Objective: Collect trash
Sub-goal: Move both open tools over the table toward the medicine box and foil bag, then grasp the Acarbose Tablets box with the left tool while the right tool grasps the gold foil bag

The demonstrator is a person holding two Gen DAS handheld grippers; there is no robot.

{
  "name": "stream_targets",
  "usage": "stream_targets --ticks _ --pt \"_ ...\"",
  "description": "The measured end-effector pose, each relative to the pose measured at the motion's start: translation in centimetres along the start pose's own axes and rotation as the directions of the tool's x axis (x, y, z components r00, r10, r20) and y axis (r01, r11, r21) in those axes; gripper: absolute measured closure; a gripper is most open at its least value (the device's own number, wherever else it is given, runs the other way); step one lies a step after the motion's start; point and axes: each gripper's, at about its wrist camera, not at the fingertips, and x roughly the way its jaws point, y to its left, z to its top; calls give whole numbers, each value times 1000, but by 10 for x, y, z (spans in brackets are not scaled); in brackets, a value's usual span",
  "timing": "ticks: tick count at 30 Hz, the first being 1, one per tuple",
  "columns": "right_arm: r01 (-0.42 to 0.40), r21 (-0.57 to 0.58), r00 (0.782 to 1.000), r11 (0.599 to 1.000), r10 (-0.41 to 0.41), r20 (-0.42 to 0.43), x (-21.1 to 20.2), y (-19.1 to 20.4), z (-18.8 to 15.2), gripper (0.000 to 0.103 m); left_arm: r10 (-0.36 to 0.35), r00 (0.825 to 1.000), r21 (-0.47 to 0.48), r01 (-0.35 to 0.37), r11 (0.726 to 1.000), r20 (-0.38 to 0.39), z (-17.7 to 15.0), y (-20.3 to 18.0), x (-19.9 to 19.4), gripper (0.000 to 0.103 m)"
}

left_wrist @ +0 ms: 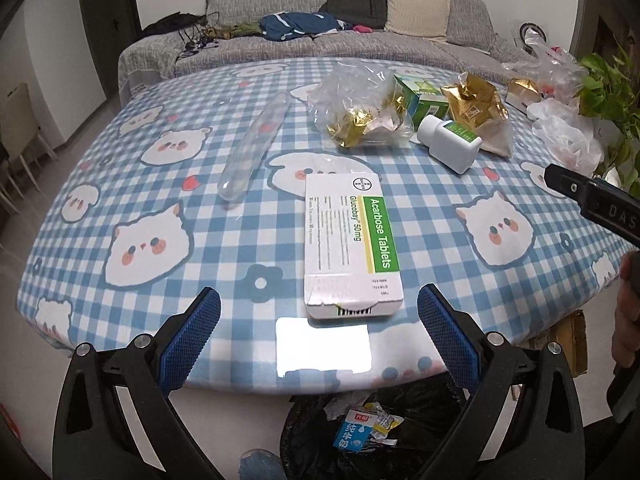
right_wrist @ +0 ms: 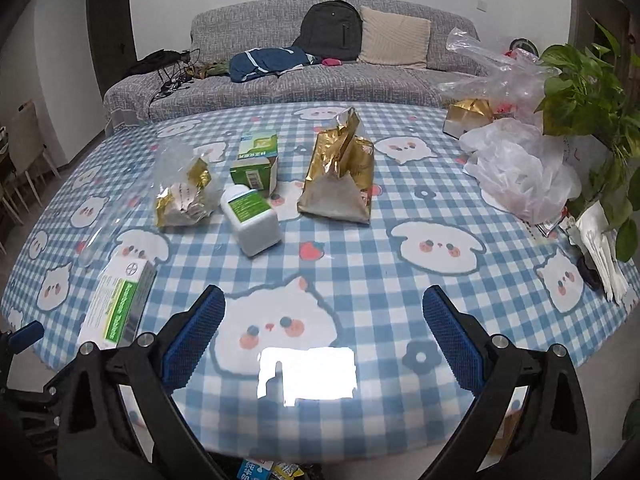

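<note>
Left wrist view: left gripper [left_wrist: 319, 304] fingers apart, empty; centre frame on the tabletop [left_wrist: 120, 184] lies a white box [left_wrist: 351, 242] reading "Acarbose Tablets", "Glucobay 50mg", Bayer logo; bin [left_wrist: 360, 432] at bottom.
Right wrist view: right gripper [right_wrist: 324, 306] fingers apart, empty; white bottle [right_wrist: 251, 218], green-labelled, left of centre; gold bag [right_wrist: 340, 176] at centre.

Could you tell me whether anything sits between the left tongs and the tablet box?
Nothing visible does. The left tongs are open, and the tablet box lies flat just ahead of them with only bare tablecloth between.
</note>
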Motion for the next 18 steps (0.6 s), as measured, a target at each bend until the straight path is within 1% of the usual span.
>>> stream_targets --ticks 5,9,14,16,18 --pt "21 21 1000 1000 -21 3 34 -9 28 8 -1 1000 10 1 1000 -20 23 -7 23 7" --pt "34 55 999 998 -33 -17 65 -21 45 13 14 999 10 -14 1000 -46 36 -9 45 7" --pt "46 97 999 994 -45 -9 89 -34 70 17 13 997 -6 -13 1000 -76 43 -10 65 11" --pt "47 111 999 993 -46 -11 99 -37 79 21 14 997 -16 -15 1000 -78 44 -10 70 12" --pt "42 116 999 992 -40 -15 108 -37 85 25 13 996 -16 -15 1000 -84 44 -13 76 17"
